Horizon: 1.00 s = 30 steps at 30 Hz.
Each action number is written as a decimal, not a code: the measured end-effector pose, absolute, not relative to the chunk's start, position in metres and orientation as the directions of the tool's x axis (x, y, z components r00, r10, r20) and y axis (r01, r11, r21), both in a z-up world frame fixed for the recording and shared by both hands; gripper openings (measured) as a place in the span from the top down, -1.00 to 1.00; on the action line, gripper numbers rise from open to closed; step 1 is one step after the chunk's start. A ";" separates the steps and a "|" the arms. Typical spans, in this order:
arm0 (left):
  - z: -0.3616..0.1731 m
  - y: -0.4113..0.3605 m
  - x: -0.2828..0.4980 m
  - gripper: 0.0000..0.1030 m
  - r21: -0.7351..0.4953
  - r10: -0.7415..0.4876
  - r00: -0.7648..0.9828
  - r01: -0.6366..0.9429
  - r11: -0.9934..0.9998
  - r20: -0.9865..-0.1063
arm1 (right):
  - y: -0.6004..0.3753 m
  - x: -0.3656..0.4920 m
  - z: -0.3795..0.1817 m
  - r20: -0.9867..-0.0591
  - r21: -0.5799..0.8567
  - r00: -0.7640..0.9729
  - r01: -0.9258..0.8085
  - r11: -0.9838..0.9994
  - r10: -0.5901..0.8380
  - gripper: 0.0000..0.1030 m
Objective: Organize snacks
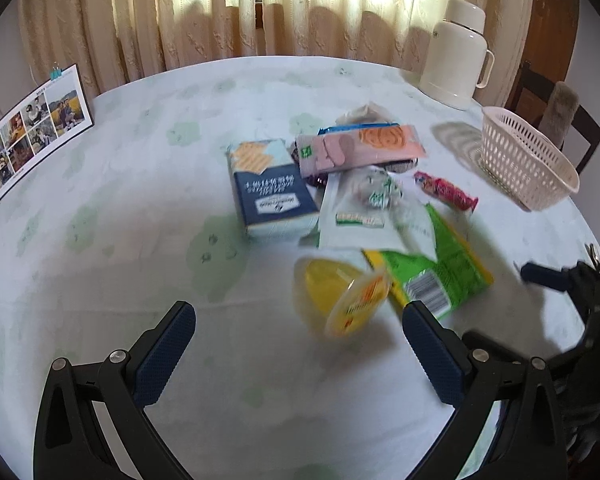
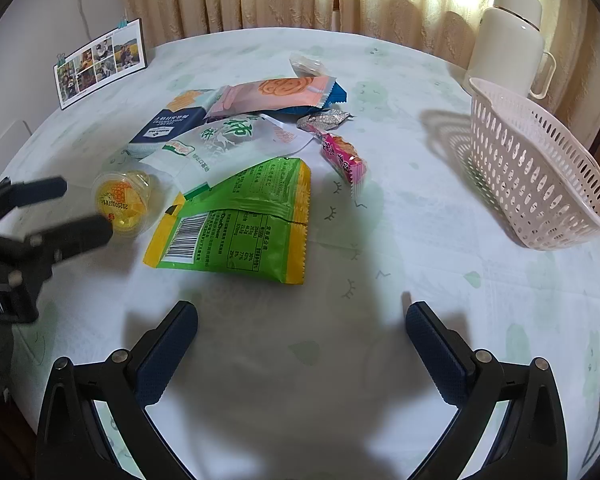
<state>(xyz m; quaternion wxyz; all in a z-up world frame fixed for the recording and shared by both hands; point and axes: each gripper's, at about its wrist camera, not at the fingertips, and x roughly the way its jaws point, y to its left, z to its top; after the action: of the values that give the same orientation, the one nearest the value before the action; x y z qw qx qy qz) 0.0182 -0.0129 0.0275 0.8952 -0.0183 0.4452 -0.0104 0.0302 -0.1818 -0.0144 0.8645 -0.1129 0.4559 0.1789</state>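
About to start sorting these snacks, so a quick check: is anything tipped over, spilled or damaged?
The yellow jelly cup lies on its side beside the green snack bag, lid still sealed, nothing spilled. The white basket stands upright.

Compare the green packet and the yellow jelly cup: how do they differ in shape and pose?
The green packet is a flat, wide pouch lying back side up, barcode showing; the jelly cup is small, round and clear, tipped on its side. The packet is opaque; the cup shows its yellow filling. Both lie on the table, outside the basket.
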 end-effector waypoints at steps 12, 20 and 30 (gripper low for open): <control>0.012 -0.021 0.039 -0.10 -0.104 -0.096 0.564 0.018 0.994 -0.820 | -0.182 0.030 -0.014 -0.828 -0.032 0.521 -0.412 0.910 0.206 -1.00; 0.015 -0.003 0.027 0.08 -0.139 -0.109 0.619 0.000 0.990 -0.778 | -0.182 0.030 -0.014 -0.828 -0.031 0.520 -0.414 0.910 0.208 -1.00; 0.031 0.005 0.014 0.08 -0.081 -0.049 0.705 -0.012 0.997 -0.707 | -0.160 0.033 -0.002 -0.813 0.010 0.513 -0.458 0.889 0.274 -1.00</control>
<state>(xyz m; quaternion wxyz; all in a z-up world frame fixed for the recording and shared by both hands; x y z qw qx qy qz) 0.0136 0.0049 0.0307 0.9225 -0.0399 0.3837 -0.0100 0.0330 -0.1597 -0.0017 0.8637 -0.1037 0.4455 0.2119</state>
